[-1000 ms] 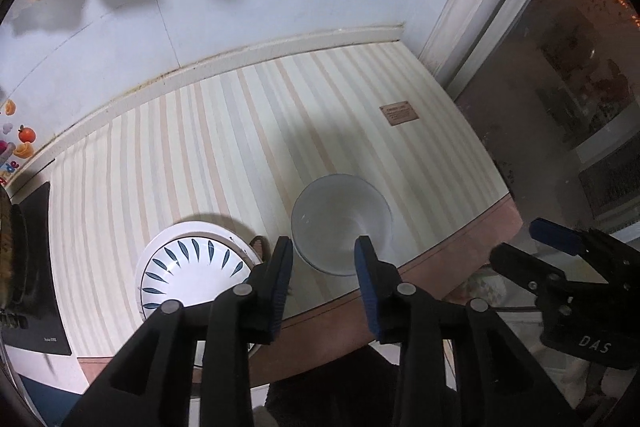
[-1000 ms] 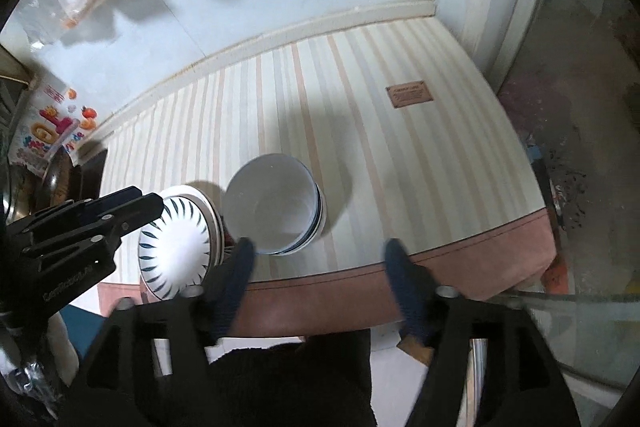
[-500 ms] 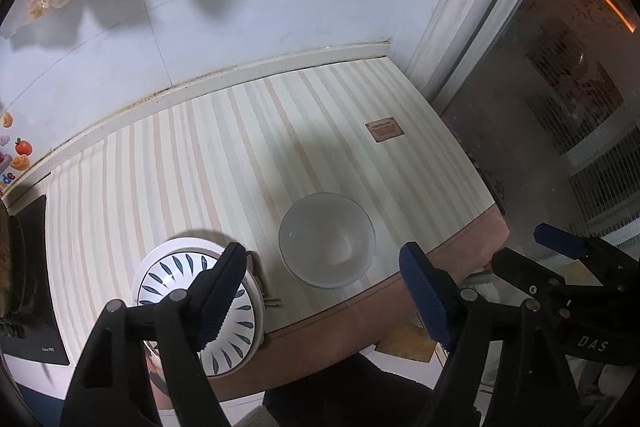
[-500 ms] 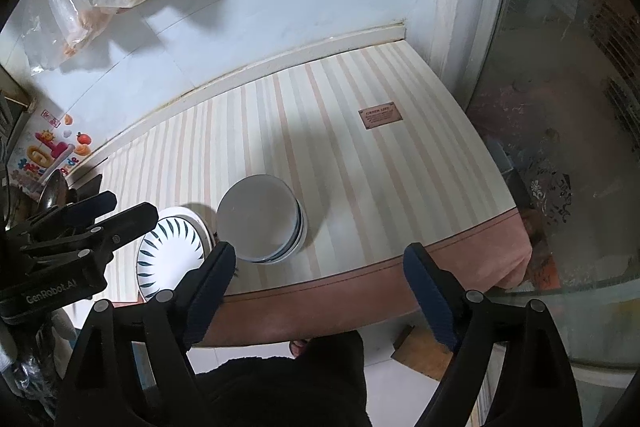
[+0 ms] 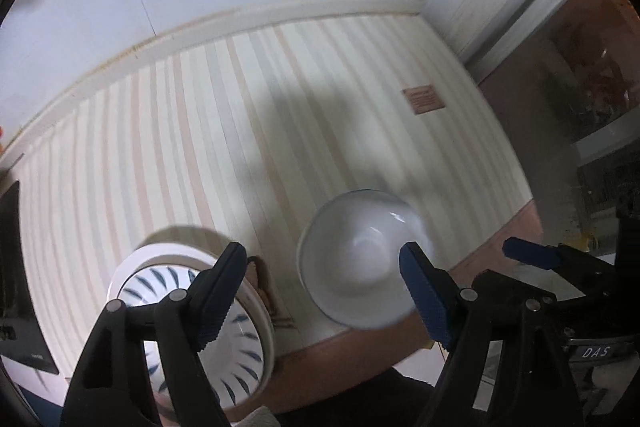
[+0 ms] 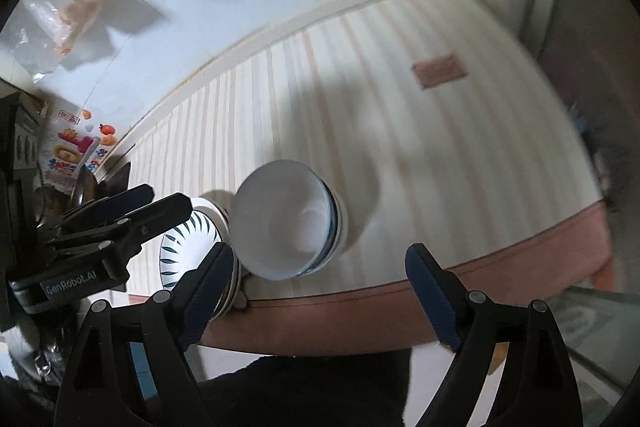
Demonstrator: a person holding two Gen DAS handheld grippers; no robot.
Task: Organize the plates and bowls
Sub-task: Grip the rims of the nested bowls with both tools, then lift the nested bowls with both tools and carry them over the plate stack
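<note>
Stack of glossy white bowls (image 6: 286, 219), round and deep with a thin blue rim line, sits near the striped counter's (image 6: 400, 147) front edge. The left claw (image 5: 322, 291) has just spread wide, empty, bowls between its tips. The right claw (image 6: 320, 291) is also gaping, bowls just ahead. Blue-leaf plates (image 5: 192, 311) sit left.

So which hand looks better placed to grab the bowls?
Probably the left: its open gripper already frames the bowls. The right gripper is open too, bowls off-centre.
</note>
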